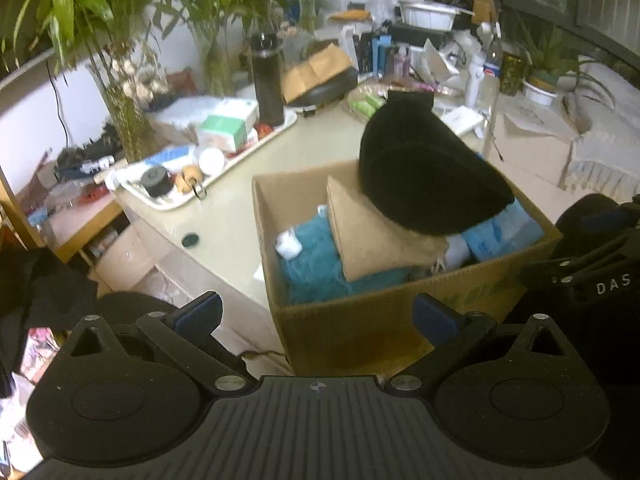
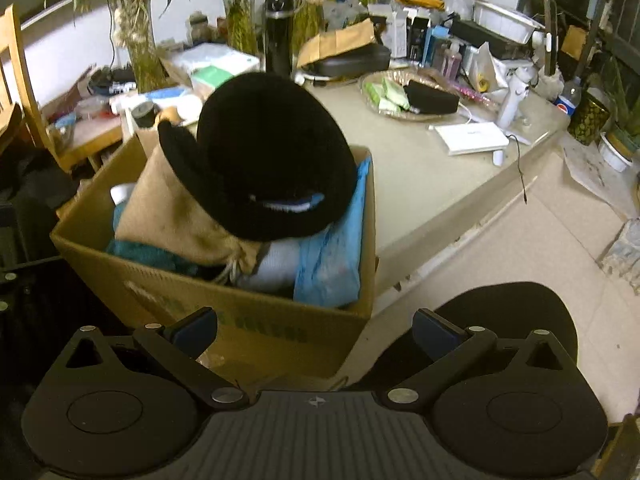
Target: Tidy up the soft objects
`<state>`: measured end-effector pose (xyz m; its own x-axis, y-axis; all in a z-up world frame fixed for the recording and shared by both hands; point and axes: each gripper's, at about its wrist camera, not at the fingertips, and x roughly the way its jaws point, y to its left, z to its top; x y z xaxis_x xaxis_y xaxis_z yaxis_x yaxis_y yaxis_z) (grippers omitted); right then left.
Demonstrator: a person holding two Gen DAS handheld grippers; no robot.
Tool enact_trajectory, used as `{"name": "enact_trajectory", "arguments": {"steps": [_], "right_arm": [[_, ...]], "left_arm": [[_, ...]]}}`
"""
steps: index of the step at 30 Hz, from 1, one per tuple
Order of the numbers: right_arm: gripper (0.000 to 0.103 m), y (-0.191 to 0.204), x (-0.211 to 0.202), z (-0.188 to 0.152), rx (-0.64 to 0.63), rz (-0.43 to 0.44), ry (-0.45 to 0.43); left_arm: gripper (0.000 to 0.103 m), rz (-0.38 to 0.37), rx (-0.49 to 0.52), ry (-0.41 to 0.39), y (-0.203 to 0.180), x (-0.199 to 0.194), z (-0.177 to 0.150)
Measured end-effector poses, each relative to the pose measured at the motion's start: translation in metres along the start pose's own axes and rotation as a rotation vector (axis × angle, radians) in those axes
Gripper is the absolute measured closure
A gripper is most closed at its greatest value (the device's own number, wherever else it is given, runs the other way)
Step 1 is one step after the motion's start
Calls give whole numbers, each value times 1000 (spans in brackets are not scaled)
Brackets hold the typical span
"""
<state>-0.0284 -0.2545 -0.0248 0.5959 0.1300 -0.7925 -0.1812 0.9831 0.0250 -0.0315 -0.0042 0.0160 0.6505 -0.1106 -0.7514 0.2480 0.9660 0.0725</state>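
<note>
A cardboard box (image 1: 360, 320) (image 2: 256, 320) stands on the pale table, full of soft things. A black knit hat (image 1: 424, 176) (image 2: 272, 152) lies on top of the pile, over a tan cloth bag (image 1: 372, 236) (image 2: 180, 208). Under them are a teal fabric (image 1: 316, 268) (image 2: 148, 256), a light blue piece (image 1: 504, 232) (image 2: 332, 256) and a white item (image 1: 289, 245). My left gripper (image 1: 318, 314) is open just in front of the box, holding nothing. My right gripper (image 2: 316, 330) is open too, at the box's near corner. The right gripper's body (image 1: 592, 272) shows at the left wrist view's right edge.
A white tray (image 1: 160, 200) of small items, a black flask (image 1: 266, 80) (image 2: 279, 36), vases of green plants (image 1: 124, 92), a glass dish (image 2: 404, 98), a white flat box (image 2: 470, 138) and bottles crowd the table. A black chair seat (image 2: 508, 320) sits below right. Tiled floor lies to the right.
</note>
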Motion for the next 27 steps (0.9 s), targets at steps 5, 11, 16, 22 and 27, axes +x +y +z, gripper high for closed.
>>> {"name": "enact_trajectory", "arguments": {"steps": [5, 11, 16, 22, 27], "right_arm": [[0, -2, 5, -4, -3, -5, 25], [0, -4, 8, -5, 6, -2, 36], [0, -4, 9, -4, 8, 3, 38], [0, -1, 10, -3, -4, 12, 42], [0, 0, 11, -3, -6, 9, 41]], "left_arm": [[0, -14, -18, 46, -2, 6, -4], [0, 1, -23, 70, -2, 10, -5], [0, 10, -28, 68, 0, 10, -5], [0, 13, -31, 72, 0, 11, -5], [0, 19, -36, 74, 2, 10, -4]]}}
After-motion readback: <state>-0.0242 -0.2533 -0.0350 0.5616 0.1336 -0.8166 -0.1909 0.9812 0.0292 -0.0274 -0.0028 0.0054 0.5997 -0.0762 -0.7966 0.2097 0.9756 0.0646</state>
